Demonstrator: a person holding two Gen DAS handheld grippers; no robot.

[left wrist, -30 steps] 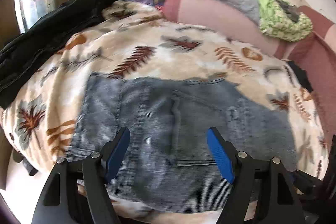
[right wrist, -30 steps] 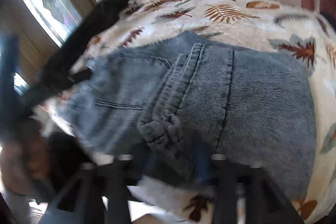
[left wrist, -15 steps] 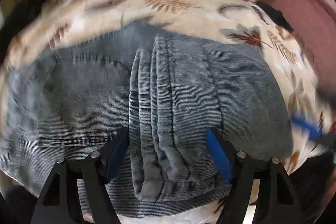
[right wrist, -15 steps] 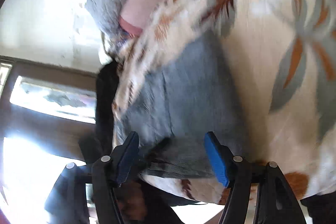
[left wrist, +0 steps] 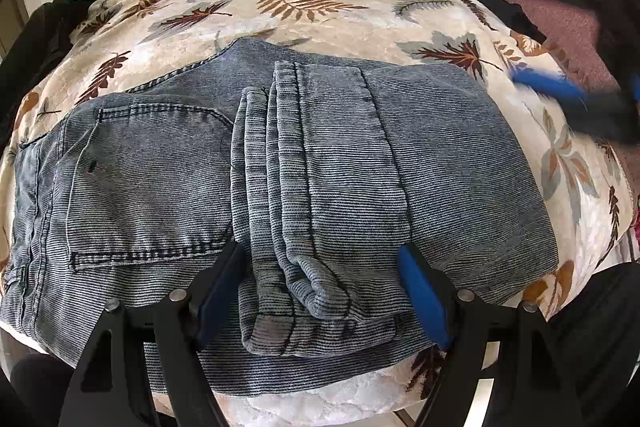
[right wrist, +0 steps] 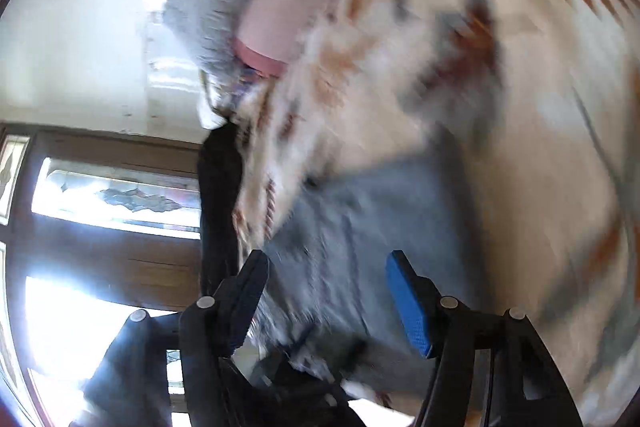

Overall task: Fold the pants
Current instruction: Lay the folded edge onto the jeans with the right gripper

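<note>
Since half a second ago the left-wrist picture has sharpened and drawn back a little, so the whole folded bundle of pants [left wrist: 280,187] now shows, lying across the near edge of the leaf-print blanket [left wrist: 320,11]. Only this view gives detail: one pair of blue-grey ribbed denim, a stitched back pocket on the left part, and the leg ends laid over the middle in stacked, rolled hems. The left gripper [left wrist: 320,291] hovers just over those hems with its two blue-padded fingers spread wide, nothing between them. At the blanket's right edge the right gripper [left wrist: 576,95] appears as a blurred blue-and-black streak. Its own view is smeared and tilted, showing what the other lacks: a bright window in a dark wood frame [right wrist: 112,203], the pants [right wrist: 360,227] as a grey patch; the right gripper [right wrist: 324,299] stands wide there, holding nothing.
</note>
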